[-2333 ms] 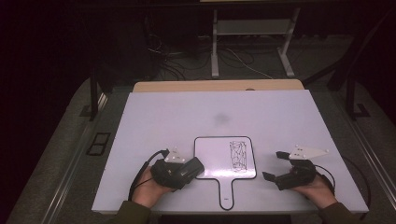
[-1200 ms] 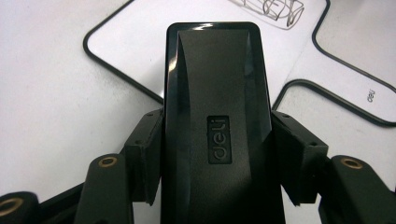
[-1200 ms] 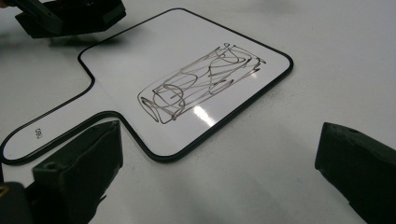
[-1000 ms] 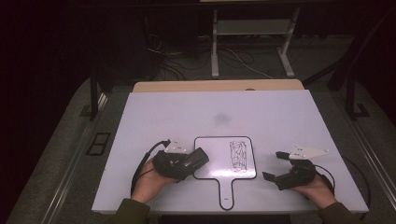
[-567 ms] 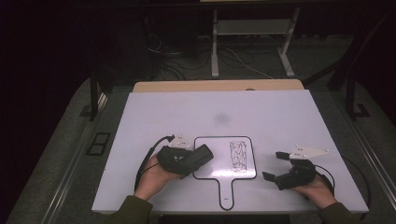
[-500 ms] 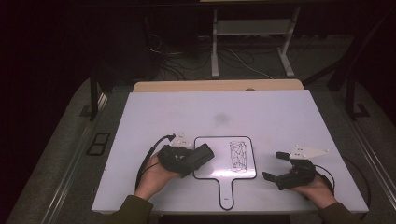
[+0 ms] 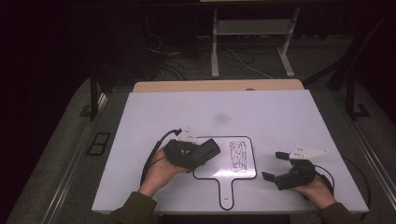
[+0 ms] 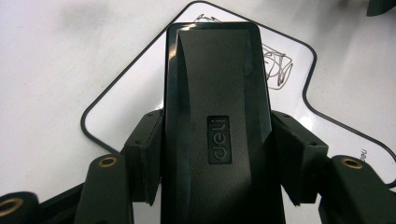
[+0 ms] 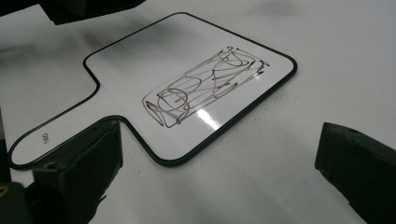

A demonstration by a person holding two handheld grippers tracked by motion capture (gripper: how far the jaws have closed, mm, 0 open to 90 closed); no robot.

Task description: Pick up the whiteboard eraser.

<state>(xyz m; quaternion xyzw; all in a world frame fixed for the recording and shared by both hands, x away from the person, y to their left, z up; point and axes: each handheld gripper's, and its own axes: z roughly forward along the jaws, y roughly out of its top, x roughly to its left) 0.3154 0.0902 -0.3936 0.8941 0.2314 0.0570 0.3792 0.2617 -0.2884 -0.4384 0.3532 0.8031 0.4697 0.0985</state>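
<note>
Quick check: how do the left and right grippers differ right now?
The left gripper is shut on a black plastic block eraser over the small handled whiteboard; the right gripper is open and empty. The left hovers over the whiteboard's left edge; the right sits off to its right, apart from it. Both are hand-held.

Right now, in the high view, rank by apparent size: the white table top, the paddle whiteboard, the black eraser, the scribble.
1. White table top
2. Paddle whiteboard
3 and 4. Black eraser, held in the left hand-held gripper, and scribble: too alike to rank, the eraser partly hidden.
</note>
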